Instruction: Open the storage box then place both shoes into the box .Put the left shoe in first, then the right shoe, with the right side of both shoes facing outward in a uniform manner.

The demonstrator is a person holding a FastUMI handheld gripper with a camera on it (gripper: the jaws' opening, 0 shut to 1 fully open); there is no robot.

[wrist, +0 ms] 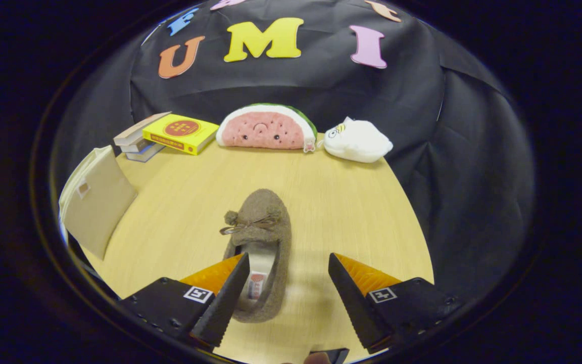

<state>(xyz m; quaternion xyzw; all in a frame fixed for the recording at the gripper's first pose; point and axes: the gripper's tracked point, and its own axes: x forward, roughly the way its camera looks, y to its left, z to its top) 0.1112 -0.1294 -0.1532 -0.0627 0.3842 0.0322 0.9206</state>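
Tongs [288, 288] gape wide, gripping nothing; the brown slipper [260, 237] lies on the bench [341, 212] toward eleven o'clock, heel by the left finger, toe pointing twelve; storage box [96, 199] at ten.

**Shoe on the table, between spread fingers**

The shoe [260, 242] lies on the table [351, 217], its heel between the gripper's [288, 265] parted fingers. Left stands the box [96, 199]. Beyond, books [167, 134], watermelon cushion [265, 127], plush toy [356, 141].

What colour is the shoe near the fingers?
Grey-brown, with a bow: the shoe in the gripper view.
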